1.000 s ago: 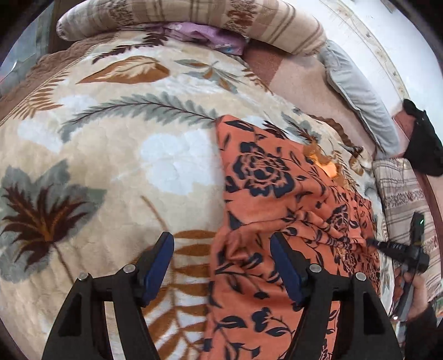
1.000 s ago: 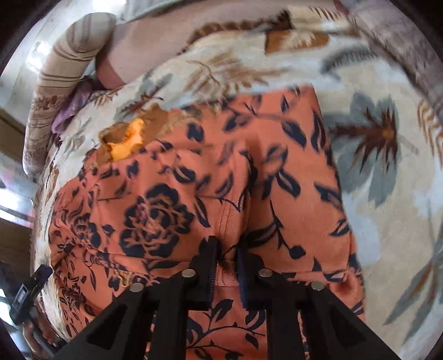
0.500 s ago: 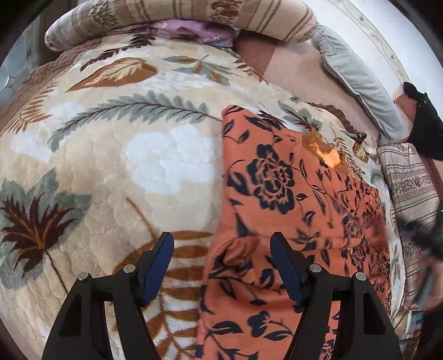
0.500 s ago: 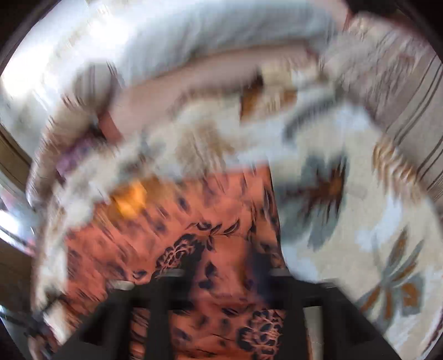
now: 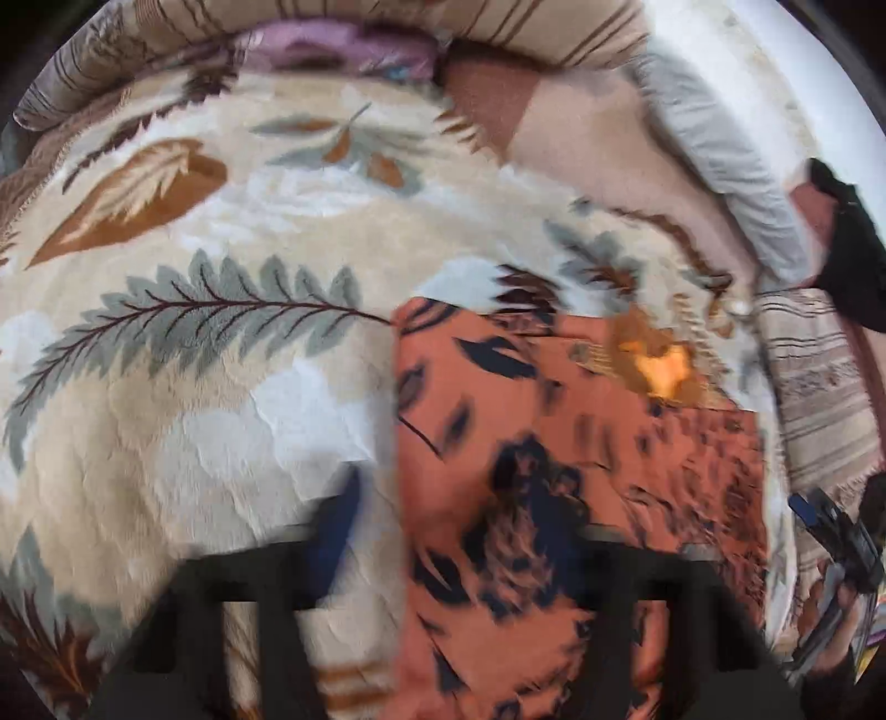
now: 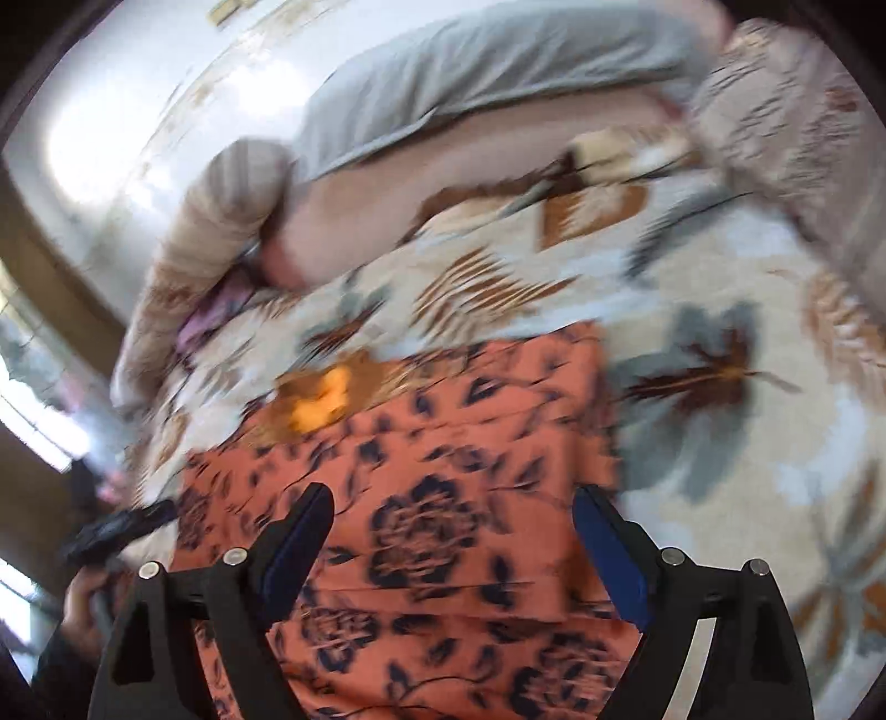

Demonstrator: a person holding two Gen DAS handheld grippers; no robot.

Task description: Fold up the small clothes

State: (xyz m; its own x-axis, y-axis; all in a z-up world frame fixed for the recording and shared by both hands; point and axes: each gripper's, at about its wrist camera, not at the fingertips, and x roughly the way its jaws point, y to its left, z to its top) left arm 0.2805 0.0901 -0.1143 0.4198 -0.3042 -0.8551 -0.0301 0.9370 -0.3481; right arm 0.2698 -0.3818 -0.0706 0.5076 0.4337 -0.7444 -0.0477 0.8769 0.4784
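Observation:
An orange garment with a dark floral print lies folded flat on a leaf-patterned blanket. My left gripper is blurred by motion and low over the garment's left edge. Its jaws are closing, still apart, with that edge and some blanket between them. In the right wrist view the garment spreads below my right gripper. The right jaws are opening wide, raised off the cloth, and hold nothing. Each gripper also shows at the other view's edge: the right gripper and the left gripper, both hand-held.
A striped bolster and a purple cloth lie at the far end of the bed. A grey pillow and a striped cushion line the right side. A black object sits beyond them. Bare blanket stretches to the left.
The right gripper let go of the garment's fold, opened wide and lifted. The left gripper slid forward along the garment's left edge, and its view is now blurred.

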